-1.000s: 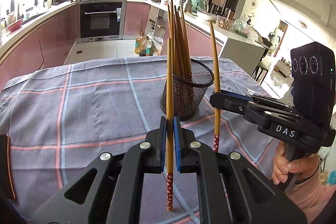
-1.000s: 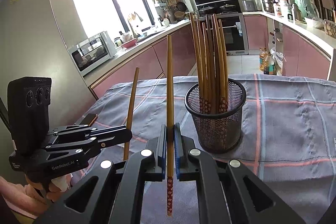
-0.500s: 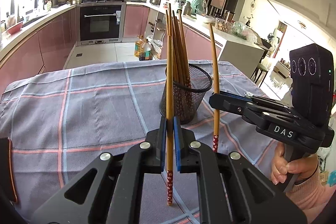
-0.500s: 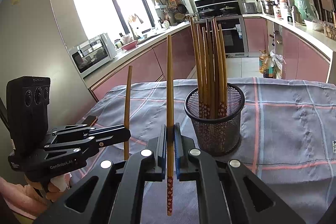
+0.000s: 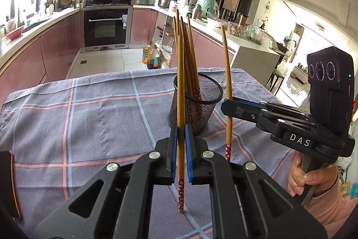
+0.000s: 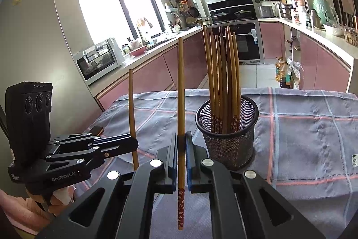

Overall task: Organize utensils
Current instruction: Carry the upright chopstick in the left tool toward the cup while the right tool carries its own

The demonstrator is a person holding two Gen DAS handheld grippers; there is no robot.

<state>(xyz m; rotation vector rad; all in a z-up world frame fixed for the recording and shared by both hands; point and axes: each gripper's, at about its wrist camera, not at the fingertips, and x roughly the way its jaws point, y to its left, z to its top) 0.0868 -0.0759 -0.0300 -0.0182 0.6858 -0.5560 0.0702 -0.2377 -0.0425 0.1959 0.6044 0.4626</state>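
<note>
Chopsticks (image 6: 221, 82) already stood in mesh holder (image 6: 226, 140) ahead; one chopstick is clamped upright in each gripper, left gripper (image 5: 181, 145) and right gripper (image 6: 181, 149), undeposited.

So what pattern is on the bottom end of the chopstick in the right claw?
Red with small white flowers on the chopstick, clearest in the right wrist view.

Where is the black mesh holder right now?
The black mesh holder stands on the checked tablecloth, just right of centre in the right wrist view, beyond the right claw and its chopstick, filled with upright chopsticks.
</note>
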